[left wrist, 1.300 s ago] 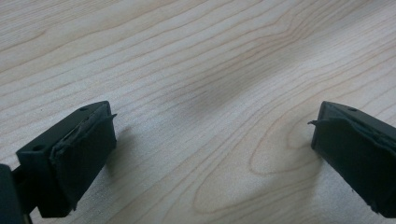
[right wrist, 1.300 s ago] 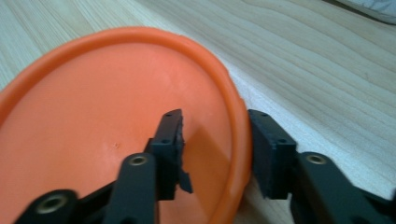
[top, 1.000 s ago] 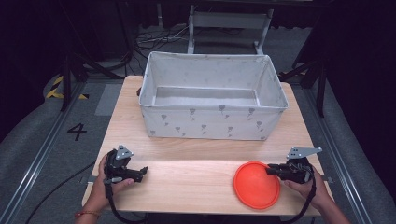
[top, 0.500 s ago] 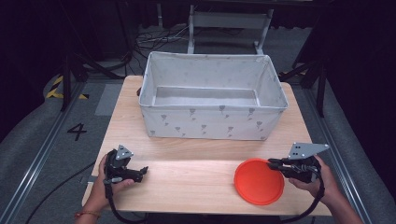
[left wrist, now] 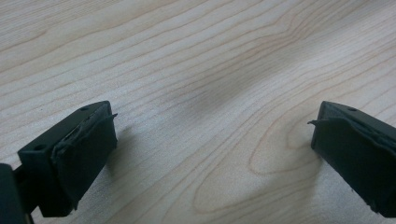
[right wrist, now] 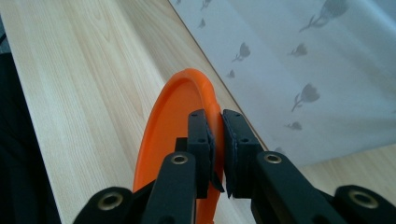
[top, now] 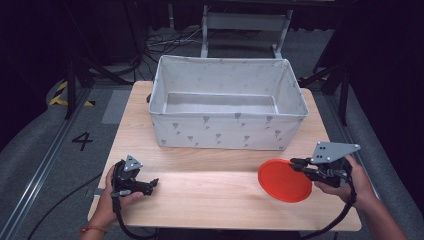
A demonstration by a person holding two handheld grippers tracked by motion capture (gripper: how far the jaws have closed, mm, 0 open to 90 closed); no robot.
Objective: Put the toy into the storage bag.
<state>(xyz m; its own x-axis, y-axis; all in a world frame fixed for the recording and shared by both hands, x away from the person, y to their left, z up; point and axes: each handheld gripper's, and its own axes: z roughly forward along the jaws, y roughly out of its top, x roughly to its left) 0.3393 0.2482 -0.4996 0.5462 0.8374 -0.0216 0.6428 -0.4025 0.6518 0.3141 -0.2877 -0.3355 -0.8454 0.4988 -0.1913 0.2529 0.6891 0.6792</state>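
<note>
— What's my right gripper [top: 296, 163] got?

— Its jaws are clamped on the right-hand rim of the orange plate [top: 283, 180]; in the right gripper view the rim sits pinched between the two pads. The plate sticks out to the left of the gripper over the table [top: 210, 192], near its front right corner.

— And the drop spot?

— I'd take it to be the grey fabric bin [top: 227, 131], which lies beyond the plate, toward the table's back and somewhat left. My right hand is plainly the nearer one.

— The left?

— My left gripper [top: 153, 184] rests near the front left corner, jaws spread wide, nothing between them.
</note>
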